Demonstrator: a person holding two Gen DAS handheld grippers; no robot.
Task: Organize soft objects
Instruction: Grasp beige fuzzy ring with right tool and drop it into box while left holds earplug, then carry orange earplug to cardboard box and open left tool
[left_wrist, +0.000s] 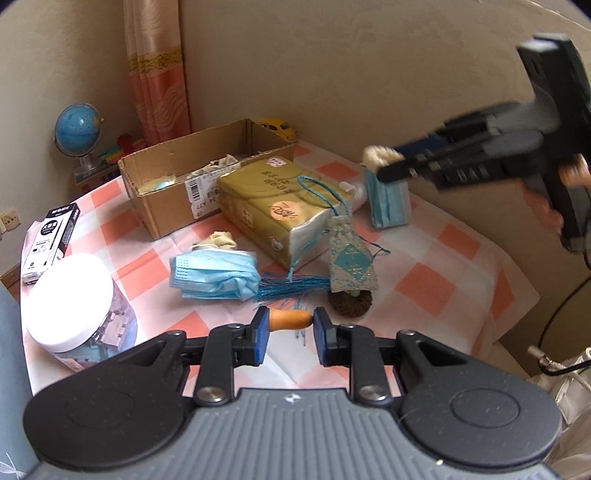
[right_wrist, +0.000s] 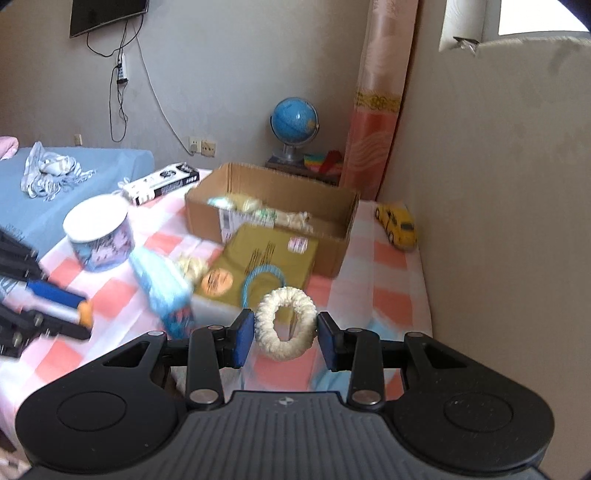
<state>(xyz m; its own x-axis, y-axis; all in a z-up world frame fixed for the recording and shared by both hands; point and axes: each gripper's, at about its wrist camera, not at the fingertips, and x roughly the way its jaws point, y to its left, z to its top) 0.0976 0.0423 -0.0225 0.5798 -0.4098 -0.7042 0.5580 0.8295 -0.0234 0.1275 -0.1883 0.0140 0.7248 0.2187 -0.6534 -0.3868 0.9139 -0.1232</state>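
My left gripper (left_wrist: 289, 330) is shut on a small orange soft piece (left_wrist: 290, 319), low over the checked cloth (left_wrist: 424, 284). My right gripper (right_wrist: 286, 334) is shut on a cream fuzzy hair ring (right_wrist: 284, 323), held above the table; it shows in the left wrist view (left_wrist: 384, 162) at upper right with the cream ring (left_wrist: 376, 155). A crumpled blue face mask (left_wrist: 214, 273) lies on the cloth, another blue mask (left_wrist: 388, 199) at the far right. A gold tissue pack (left_wrist: 273, 199) carries a teal tasselled sachet (left_wrist: 351, 258). A brown hair ring (left_wrist: 349, 301) lies under the sachet.
An open cardboard box (left_wrist: 166, 192) with soft items inside stands at the back, also in the right wrist view (right_wrist: 273, 192). A white-lidded jar (left_wrist: 74, 295), a black-and-white box (left_wrist: 48, 236), a yellow toy car (right_wrist: 397, 225) and a globe (right_wrist: 294, 122) are around. A wall runs along the right.
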